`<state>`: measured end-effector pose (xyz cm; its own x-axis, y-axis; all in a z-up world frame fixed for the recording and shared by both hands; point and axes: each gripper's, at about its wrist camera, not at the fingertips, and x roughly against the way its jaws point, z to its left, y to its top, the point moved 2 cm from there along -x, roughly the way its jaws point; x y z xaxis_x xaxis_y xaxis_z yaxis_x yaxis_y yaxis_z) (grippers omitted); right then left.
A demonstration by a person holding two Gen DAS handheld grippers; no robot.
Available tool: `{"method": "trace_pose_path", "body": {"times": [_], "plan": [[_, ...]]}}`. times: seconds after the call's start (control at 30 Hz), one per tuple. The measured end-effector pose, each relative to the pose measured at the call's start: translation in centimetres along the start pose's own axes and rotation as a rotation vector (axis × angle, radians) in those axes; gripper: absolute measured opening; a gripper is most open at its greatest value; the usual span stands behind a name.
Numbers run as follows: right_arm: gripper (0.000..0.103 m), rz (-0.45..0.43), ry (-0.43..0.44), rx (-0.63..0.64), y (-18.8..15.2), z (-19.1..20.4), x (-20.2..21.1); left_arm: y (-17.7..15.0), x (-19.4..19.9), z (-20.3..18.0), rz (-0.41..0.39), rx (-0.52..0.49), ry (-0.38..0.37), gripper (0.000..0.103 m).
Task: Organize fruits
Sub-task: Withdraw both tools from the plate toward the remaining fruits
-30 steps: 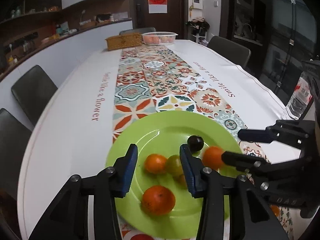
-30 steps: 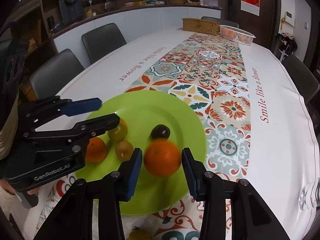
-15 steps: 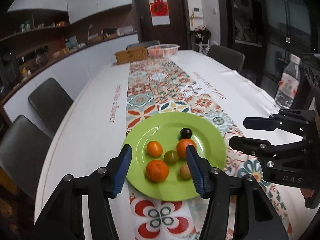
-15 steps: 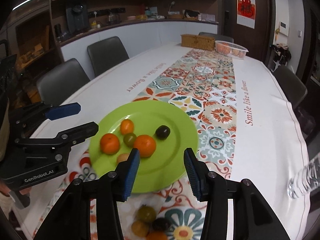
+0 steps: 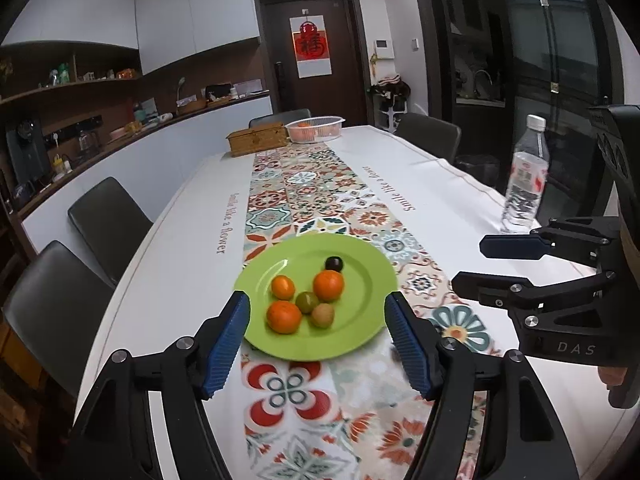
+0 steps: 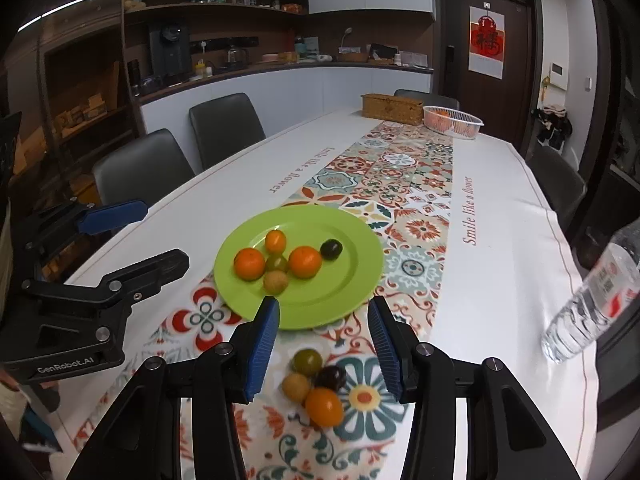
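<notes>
Six fruits on green plate (image 5: 362, 316), centre of patterned runner (image 5: 304, 184): three oranges (image 5: 328, 285), dark plum (image 5: 333, 264), green fruit (image 5: 307, 302), tan fruit (image 5: 322, 315), clustered and touching toward plate's left half. Four more fruits (image 6: 314, 380) on runner just near of plate, seen in right wrist view: green, tan, dark, orange, bunched together. Left gripper (image 5: 318, 344) above near edge of plate, jaws apart, holding nothing. Right gripper (image 6: 324, 344) above the loose four, jaws apart, likewise holding nothing. Water bottle (image 5: 525, 176) upright at right table edge. Basket (image 5: 316, 128) and wicker box (image 5: 258, 141) at far end.
</notes>
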<state>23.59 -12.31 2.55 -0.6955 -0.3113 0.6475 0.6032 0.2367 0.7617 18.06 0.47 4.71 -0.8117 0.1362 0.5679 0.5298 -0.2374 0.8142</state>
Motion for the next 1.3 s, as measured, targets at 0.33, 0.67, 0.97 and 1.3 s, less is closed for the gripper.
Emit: {"method": "trace_pose_path", "body": {"times": [0.33,0.67,0.97,1.3], "plan": [[0.047,-0.015,-0.016,0.046,-2.5,0.4,2.5,-1.6,1.6,-2.4,-0.03,-0.029,-0.027,0.075],[0.047,0.003,-0.012,0.104,-4.8,0.8,2.5,-3.5,1.2,-4.5,-0.039,-0.102,-0.081,0.075],[0.047,0.03,-0.009,0.182,-6.4,1.1,1.4,-5.1,-0.4,-5.9,-0.025,-0.213,-0.138,0.066],[0.047,0.087,-0.001,0.262,-7.9,1.5,-0.8,-6.7,-3.1,-6.7,0.034,-0.293,-0.209,0.049]]}}
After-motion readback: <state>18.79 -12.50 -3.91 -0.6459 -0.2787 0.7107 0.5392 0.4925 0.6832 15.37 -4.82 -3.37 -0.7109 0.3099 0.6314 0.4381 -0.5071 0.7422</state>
